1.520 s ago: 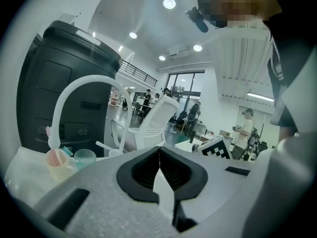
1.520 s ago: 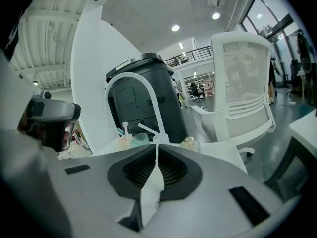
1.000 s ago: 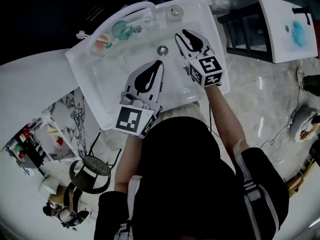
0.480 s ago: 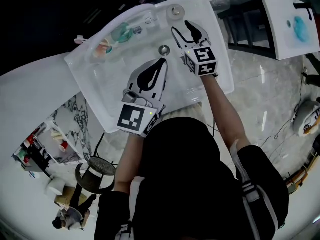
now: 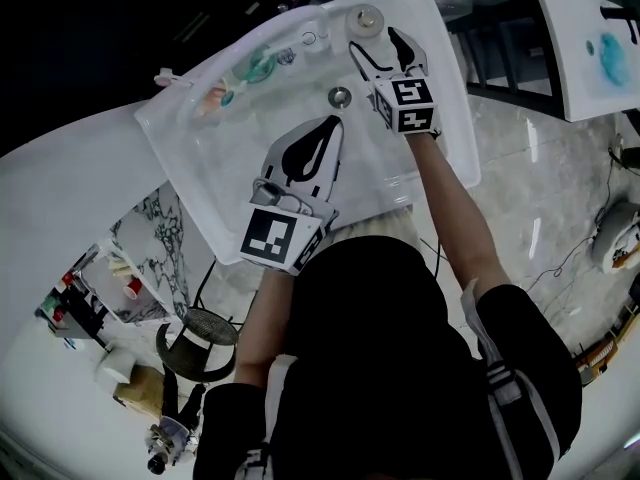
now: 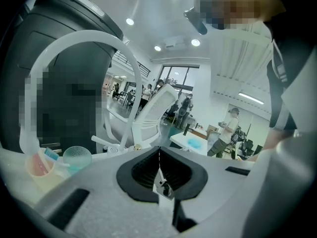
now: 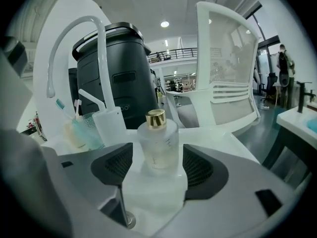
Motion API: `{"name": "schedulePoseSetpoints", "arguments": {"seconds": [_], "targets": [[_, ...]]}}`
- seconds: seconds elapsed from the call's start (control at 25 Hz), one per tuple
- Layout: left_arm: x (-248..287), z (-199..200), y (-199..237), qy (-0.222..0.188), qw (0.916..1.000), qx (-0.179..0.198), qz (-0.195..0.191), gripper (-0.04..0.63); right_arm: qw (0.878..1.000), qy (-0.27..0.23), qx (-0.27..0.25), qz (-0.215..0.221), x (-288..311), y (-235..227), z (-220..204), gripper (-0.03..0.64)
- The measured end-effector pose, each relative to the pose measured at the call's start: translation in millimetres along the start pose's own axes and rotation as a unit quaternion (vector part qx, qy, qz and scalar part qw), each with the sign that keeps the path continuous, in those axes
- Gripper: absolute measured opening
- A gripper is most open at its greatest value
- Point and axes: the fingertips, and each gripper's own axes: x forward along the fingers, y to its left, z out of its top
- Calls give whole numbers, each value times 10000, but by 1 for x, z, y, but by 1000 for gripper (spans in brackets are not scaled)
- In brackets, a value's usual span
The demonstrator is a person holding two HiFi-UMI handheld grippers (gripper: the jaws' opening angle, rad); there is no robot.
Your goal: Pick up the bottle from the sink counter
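the right claw (image 7: 157,168) is spread wide, its jaws having just been opening, and the frosted round glass bottle with the gold cap (image 7: 158,142) stands upright between the two ribbed black pads, which do not look to be touching it yet. the left claw (image 6: 159,166) is pressed together with nothing in it, and hangs over the basin.

from the head view, the bottle (image 5: 365,18) sits on the back rim of the white sink desk (image 5: 452,143), behind the round metal drain (image 5: 340,96) and just ahead of the right claw (image 5: 385,56).

to do this well i'd ease the claw a little further forward, so the pads flank the straight body below the shoulder and not the narrow neck. keep the bottle centred, close slowly until both pads bear evenly, then lift straight up. a lopsided squeeze would likely tip it or roll it out.

the glass looks smooth and matte, a plain cylinder with rounded shoulders, so it is probably slick. the ribbed pads should help. the desk is glossy white. to the bottle's left stand a white plastic pump dispenser (image 7: 110,125) and a clear tumbler of toothbrushes (image 7: 79,133) under the curved white faucet (image 7: 102,58), so i'd keep any sideways swing small.
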Motion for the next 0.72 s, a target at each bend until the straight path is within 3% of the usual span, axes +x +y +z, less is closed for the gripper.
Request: {"name": "schedulePoseSetpoints", "arguments": {"seconds": [0.72], "targets": [[-6, -2, 5, 12, 10000, -17, 7, 20, 9996, 19, -170, -222, 36, -3, 6, 313]]}}
